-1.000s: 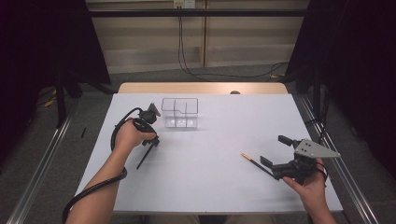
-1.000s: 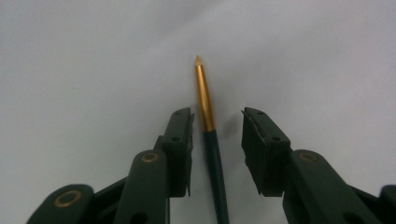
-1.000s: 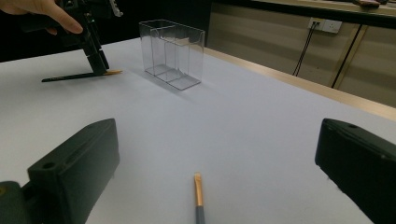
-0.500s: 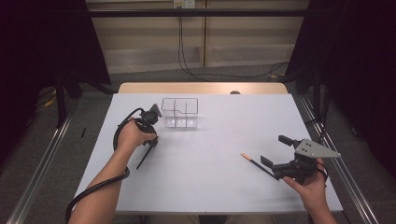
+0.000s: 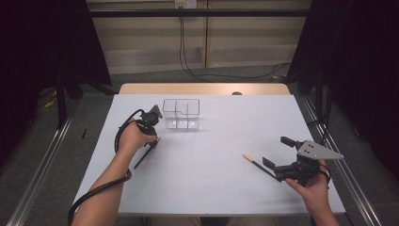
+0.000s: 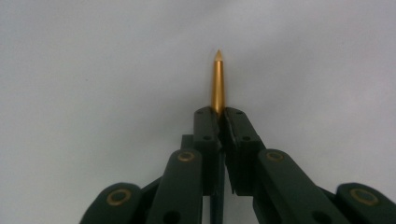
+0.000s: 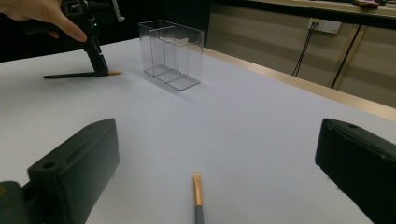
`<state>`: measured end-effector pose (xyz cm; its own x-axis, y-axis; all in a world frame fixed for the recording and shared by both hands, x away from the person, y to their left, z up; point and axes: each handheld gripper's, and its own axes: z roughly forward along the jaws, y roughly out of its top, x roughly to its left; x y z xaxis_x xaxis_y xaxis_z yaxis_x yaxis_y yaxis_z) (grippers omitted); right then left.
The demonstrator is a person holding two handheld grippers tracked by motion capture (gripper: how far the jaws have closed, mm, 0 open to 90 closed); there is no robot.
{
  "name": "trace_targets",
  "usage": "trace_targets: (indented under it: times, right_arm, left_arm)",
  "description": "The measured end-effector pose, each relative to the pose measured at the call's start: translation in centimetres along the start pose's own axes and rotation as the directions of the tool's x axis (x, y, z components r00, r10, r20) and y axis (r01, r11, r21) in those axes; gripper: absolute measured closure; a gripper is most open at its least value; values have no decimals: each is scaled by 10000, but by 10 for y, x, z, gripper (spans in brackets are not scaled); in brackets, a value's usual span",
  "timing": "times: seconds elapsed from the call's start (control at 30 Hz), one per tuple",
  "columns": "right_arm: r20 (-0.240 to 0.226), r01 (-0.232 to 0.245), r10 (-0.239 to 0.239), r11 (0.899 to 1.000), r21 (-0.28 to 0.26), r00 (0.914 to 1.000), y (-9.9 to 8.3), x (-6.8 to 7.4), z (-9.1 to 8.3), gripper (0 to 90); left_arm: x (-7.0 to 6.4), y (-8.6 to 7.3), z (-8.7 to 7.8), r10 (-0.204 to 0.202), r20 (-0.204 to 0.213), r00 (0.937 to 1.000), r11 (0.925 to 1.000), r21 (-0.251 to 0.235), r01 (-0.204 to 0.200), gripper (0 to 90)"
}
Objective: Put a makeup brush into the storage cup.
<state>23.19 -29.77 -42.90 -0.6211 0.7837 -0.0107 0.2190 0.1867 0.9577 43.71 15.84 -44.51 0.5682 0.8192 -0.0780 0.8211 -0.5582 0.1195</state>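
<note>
The left gripper (image 5: 151, 136), wrist bent down, clamps a slim black gold-tipped brush (image 6: 218, 79) against the white tabletop (image 5: 211, 179), at seven o'clock from the clear plastic organiser (image 5: 181, 113). The right gripper (image 5: 277, 153) rests low, jaws spread around a second black brush (image 7: 198, 191).

We see the white table (image 5: 211, 188) evenly lit from above, with dark surroundings left and right. Shadows are faint. Our left gripper view is soft, its near black links blurred.

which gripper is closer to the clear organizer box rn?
Left. The left gripper sits just off the clear organizer box, shut on a pencil. The right gripper is open, far across the table.
</note>
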Motion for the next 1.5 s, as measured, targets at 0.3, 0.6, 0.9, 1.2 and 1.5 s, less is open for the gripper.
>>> trace_targets:
  times: [0.3,0.6,0.9,1.2,1.5]
  right_arm:
    - [18,11,-11,10000,13,10000,0,0,0,0]
    - [17,-43,43,10000,45,10000,-1,-1,0,0]
    - [-37,-76,76,10000,9,10000,-1,-1,1,0]
    - [-47,-52,52,10000,28,10000,-1,0,1,0]
    - [-30,-42,42,10000,15,10000,-1,0,1,0]
  left_arm:
    - [-2,1,0,117,-111,9999,9999,45,-116,844]
    - [0,1,-1,32,-13,10000,10000,69,-32,845]
    - [2,-1,-3,-64,226,9997,9999,-120,66,845]
    - [4,-1,-14,-152,549,9984,9983,-562,183,845]
    - [9,-6,-23,-465,922,9946,9902,-1273,581,845]
